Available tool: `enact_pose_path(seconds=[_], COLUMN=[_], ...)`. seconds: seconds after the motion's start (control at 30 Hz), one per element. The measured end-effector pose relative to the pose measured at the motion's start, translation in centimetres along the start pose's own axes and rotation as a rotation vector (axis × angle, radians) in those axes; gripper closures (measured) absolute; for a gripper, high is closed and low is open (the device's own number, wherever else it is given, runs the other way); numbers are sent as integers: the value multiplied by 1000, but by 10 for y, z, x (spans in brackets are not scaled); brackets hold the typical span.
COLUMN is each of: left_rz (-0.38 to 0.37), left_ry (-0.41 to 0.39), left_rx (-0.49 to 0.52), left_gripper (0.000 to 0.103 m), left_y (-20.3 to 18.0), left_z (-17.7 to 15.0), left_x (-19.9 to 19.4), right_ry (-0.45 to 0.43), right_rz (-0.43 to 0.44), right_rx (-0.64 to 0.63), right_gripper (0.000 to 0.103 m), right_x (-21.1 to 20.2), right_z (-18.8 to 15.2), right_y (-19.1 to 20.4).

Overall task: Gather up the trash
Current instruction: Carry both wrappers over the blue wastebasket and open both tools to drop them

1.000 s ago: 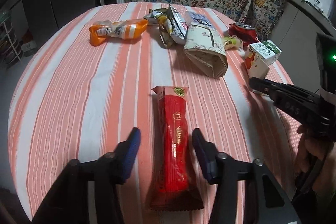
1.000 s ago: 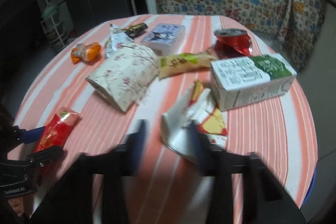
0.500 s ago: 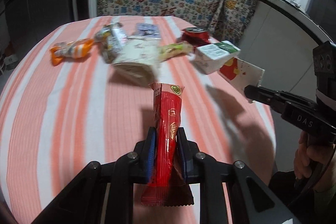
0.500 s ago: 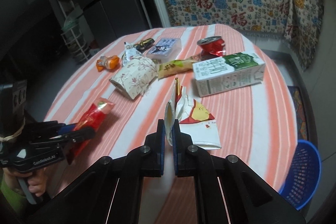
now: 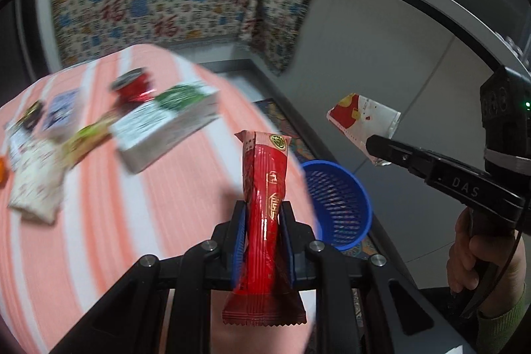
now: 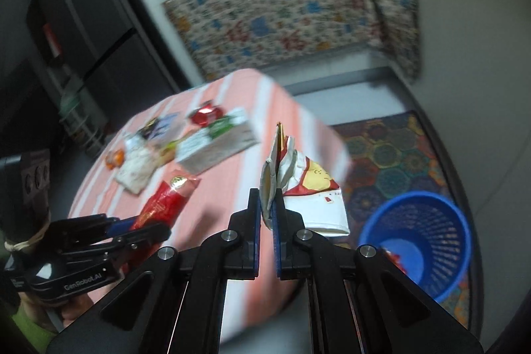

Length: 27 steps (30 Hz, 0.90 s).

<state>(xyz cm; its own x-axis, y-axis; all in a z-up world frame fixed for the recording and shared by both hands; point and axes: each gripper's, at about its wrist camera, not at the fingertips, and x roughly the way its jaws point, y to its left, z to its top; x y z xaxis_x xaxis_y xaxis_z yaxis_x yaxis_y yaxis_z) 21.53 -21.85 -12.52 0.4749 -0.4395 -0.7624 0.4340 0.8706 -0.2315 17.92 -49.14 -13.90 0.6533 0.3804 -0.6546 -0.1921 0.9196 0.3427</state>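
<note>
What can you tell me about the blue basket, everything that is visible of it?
The blue basket is a round, open-topped bin of what looks like plastic, its wall a mesh of small holes below a solid rim. It stands upright on a patterned floor mat, beside the table with the striped cloth. Something red lies at its bottom. No gripper touches it.

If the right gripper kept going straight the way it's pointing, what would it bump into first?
Probably the edge of the round table with the orange-and-white striped cloth, or the patterned floor mat just past it; depth is hard to judge. The right gripper, holding a crumpled white-and-red paper wrapper, points left of the blue plastic basket.
</note>
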Motion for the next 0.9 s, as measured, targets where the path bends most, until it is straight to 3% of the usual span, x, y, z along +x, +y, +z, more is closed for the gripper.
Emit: enact_pose_path(seconds=[0.27,0.43,0.7,0.9], left_rz=[-86,-143,-178,-180], left_ry=[76,150,205,211], left_rx=[95,110,117,123], left_gripper=[83,83,83,83], left_y=[-75,-105,-136,-144], left_z=[39,46,45,41], left_x=[85,140,198,214], right_ry=[98,116,134,128], right_rz=[-117,-130,-107,-108], right_rx=[177,286,394,439], right_gripper=[99,98,98,98], right_x=[2,12,19,19], right_z=[12,3,-8,-10], right_y=[-109,-164,-203,-215])
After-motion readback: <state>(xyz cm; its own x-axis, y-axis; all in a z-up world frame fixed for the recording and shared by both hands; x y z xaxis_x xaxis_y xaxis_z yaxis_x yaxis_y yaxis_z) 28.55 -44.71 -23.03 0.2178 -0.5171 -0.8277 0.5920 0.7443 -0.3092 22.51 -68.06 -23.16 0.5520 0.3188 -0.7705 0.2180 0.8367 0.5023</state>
